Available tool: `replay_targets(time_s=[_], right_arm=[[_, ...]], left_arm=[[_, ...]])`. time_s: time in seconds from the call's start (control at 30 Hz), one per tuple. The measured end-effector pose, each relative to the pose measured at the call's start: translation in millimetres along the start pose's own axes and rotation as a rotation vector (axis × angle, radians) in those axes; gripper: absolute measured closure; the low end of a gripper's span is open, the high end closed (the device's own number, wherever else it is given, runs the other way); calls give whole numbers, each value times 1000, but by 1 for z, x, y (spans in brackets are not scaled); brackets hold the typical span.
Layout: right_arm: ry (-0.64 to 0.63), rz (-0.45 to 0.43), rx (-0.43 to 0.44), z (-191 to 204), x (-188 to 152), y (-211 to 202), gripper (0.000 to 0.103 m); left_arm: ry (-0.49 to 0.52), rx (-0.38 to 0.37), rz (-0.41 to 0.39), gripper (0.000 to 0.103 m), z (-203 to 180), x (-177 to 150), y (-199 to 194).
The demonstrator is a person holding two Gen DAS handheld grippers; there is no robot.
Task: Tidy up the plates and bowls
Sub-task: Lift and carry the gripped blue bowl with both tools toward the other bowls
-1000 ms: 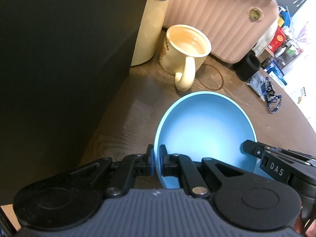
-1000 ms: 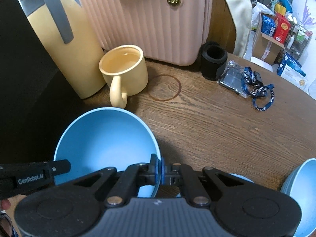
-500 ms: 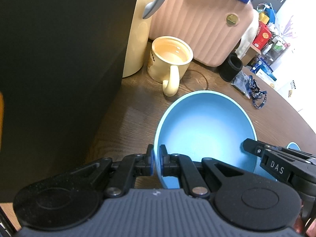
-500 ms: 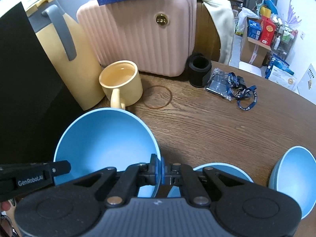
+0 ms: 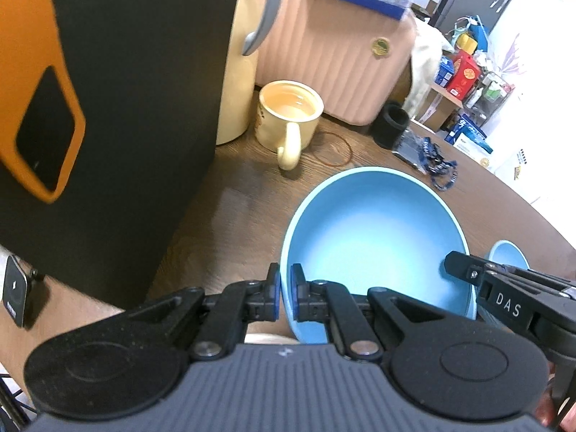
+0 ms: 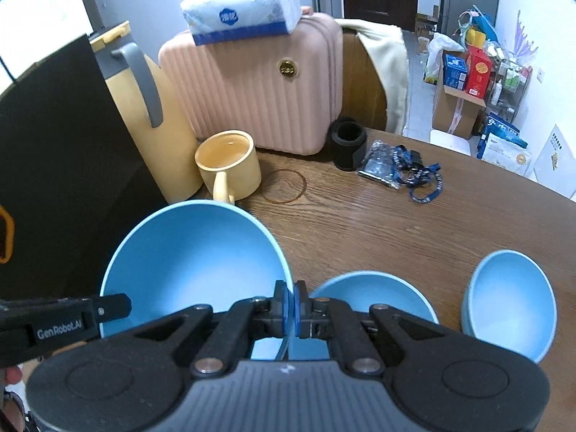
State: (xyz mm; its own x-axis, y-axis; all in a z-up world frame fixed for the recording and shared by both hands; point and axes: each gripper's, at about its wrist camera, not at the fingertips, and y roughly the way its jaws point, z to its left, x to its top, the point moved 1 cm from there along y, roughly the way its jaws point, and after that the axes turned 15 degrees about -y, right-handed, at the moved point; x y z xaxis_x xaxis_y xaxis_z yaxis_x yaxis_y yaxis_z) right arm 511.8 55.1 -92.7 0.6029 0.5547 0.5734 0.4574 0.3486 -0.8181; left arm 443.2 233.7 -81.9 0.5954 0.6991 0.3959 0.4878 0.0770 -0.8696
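A large blue bowl hangs above the wooden table, held by both grippers. My left gripper is shut on its left rim. My right gripper is shut on its right rim. In the right wrist view, a second blue bowl sits on the table just below and right of the held one. A stack of smaller blue bowls stands further right; in the left wrist view that stack shows only as a small rim past the right gripper's finger.
A yellow mug with liquid stands behind the held bowl, beside a yellow jug. A black and orange box rises at the left. A pink case with a tissue pack, a black cylinder and a blue lanyard lie further back.
Both grippers have risen and drawn back with the blue bowl between them. The mug and case look farther away, and the two other blue bowls have come into view on the right.
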Motion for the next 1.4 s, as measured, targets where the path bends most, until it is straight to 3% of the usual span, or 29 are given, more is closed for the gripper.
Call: replay_targets(time_s=[0.73,1.03,1.4], right_arm=[[72,-18,-83,-60,-128,-114,99],[129,4,-117,-87,-187,-138,99],[214,47,-146,-125,-246,-139,99]], left_arm=[[105,-60,14,97,-64,-144,-66],[159,-75,65,97,-87,-201,-65],[224,-88,128,97,-118,-246,-44]])
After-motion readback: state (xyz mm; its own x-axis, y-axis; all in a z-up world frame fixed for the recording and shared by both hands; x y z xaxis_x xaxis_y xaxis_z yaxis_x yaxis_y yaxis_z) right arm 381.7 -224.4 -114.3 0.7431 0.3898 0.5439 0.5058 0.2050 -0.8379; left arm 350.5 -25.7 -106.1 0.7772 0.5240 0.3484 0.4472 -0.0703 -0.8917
